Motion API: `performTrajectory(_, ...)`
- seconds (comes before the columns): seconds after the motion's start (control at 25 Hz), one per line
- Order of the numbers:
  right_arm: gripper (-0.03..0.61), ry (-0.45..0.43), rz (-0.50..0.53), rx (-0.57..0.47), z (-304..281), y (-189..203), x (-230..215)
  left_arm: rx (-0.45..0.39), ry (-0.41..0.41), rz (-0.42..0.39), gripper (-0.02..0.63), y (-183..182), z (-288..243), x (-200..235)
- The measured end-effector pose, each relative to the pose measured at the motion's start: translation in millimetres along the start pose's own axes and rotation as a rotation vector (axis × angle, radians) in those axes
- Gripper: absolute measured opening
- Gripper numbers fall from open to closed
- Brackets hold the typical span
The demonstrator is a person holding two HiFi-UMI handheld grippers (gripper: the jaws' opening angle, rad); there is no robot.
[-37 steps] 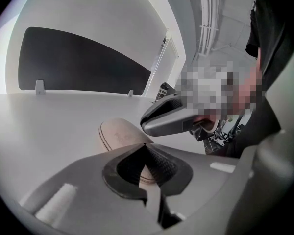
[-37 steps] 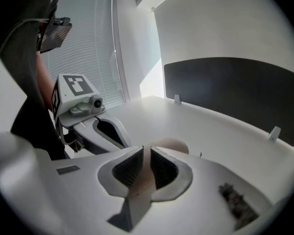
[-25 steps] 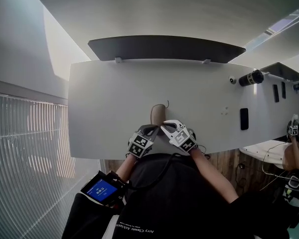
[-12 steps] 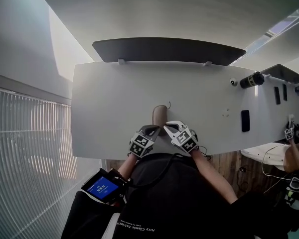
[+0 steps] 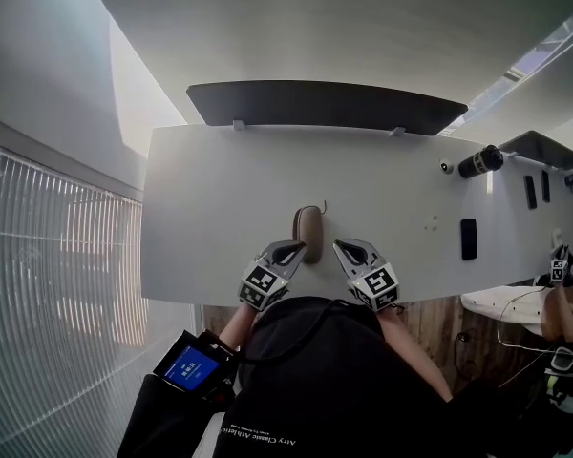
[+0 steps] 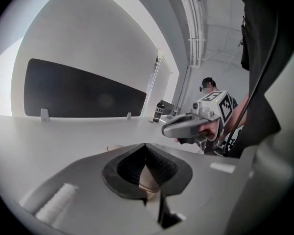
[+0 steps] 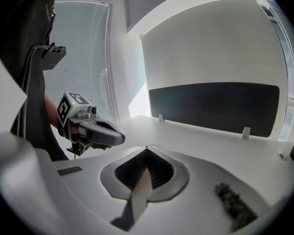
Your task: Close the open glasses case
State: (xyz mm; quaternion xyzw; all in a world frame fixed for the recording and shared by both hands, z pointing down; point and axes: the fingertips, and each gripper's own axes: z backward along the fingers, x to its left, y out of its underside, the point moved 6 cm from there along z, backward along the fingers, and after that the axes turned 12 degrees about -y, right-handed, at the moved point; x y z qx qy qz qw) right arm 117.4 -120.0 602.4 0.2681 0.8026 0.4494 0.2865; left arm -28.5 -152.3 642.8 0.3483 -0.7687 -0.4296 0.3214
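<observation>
Head view: the glasses case [image 5: 309, 233] lies on the white table [image 5: 220, 208], near its front edge. It reads as a single brown oval with the lid down. The left gripper [image 5: 291, 249] and right gripper [image 5: 344, 248] sit either side of its near end, neither holding it. In my judgement the closing is done and only drawing the tools clear is left.

Left gripper view: its tongs meet at the tip with nothing between them. A tan sliver beyond is probably the case.

Right gripper view: jaws likewise together and empty.

Writing: the dark shirt's print [image 5: 263, 439], seen upside down, appears to include "Classic Athletics". Text on the blue screen [image 5: 193, 364] is too small to read.
</observation>
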Motion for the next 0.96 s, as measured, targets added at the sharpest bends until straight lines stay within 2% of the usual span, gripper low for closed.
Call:
performTrajectory(0.16,0.006,0.017,0.032,0.009,12,11,7,-0.037,-0.043,0.025,0.008,-3,9,-7)
performTrajectory(0.36,0.006,0.011,-0.005,0.001,21,7,18,0.003,-0.041,0.038,0.008,12,12,-16)
performTrajectory(0.48,0.006,0.016,-0.012,0.014,25,21,21,-0.006,-0.040,0.042,0.008,10,14,-22)
performTrajectory(0.68,0.006,0.004,-0.011,0.000,25,47,34,0.040,-0.034,0.024,0.008,32,25,-31)
performTrajectory(0.96,0.006,-0.015,-0.032,0.006,21,48,47,0.060,-0.045,0.032,0.008,39,40,-38)
